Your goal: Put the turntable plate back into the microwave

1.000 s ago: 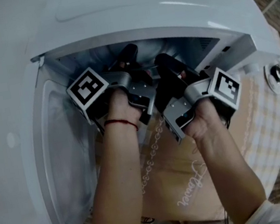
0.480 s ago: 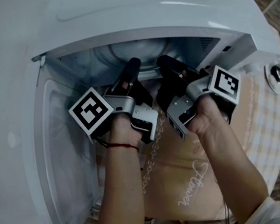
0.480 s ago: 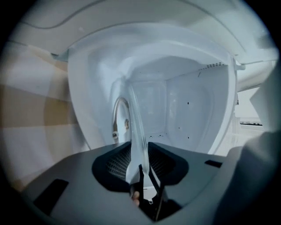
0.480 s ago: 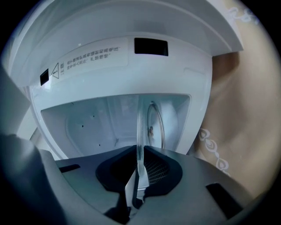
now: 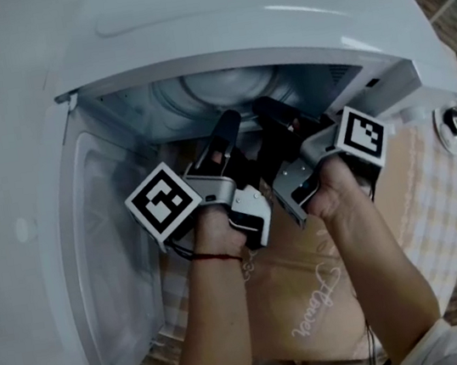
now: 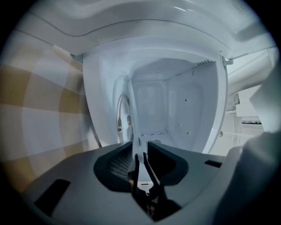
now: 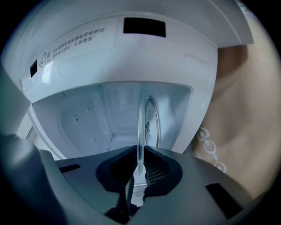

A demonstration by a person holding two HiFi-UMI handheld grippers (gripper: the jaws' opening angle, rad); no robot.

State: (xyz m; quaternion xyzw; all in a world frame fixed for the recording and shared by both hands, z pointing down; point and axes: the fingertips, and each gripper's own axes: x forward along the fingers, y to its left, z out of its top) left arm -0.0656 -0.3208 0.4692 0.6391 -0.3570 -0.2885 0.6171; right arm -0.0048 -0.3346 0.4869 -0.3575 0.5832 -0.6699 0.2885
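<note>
Now | left hand-held gripper [image 6: 141, 147]: released, jaws apart around the rim | right hand-held gripper [image 7: 139, 151]: clamped on turntable plate [image 7: 140, 127], inside microwave [image 5: 186, 21] cavity | risk: one-sided hold may let the glass sag, strike the floor, seat off-centre

Both grippers held side by side, pointing about level.
Left gripper [image 6: 141, 154]: jaws stood apart, turntable plate [image 7: 140, 127] rim loose between them. Right gripper [image 7: 138, 160]: jaws clamped on that rim. Left hand [image 5: 218, 226] and right hand [image 5: 333, 191] gripped the handles, forearms nearly parallel.
</note>
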